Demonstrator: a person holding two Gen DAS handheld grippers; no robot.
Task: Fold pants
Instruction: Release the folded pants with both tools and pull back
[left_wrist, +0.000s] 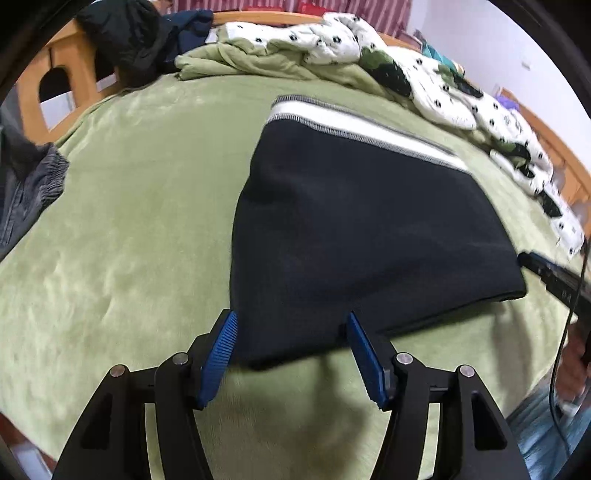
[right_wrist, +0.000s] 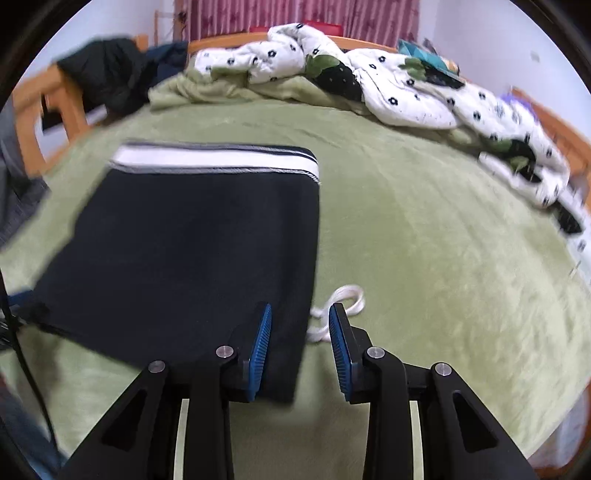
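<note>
Pants: we see the dark pants folded into a compact rectangle, lying flat on the green blanket that covers the bed; in the right wrist view the same pants sit left of centre.
Waistband: a white band with grey stitched edges runs along the far edge of the bundle, away from us.
Drawstring: a white cord loops out from the near right corner of the pants onto the blanket.
Left gripper: our left gripper is at the near edge of the pants, its blue ribbed fingers spread wide, with the near left corner of the fabric between them; we cannot tell whether either pad touches the cloth.
Right gripper: our right gripper has its fingers spread as well, straddling the near right corner of the pants; the left pad is over dark fabric, the right pad just beside the cord.
Other gripper seen from the left: a black body at the right edge, close to the pants' right side.
Far side of bed: a crumpled white quilt with a black flower print is heaped along the far and right edges.
Bed frame: an orange wooden frame, with dark clothing draped over its far left corner.
Left edge: a grey garment lies on the blanket, well apart from the pants.
Image quality: both views are slightly motion-blurred.
</note>
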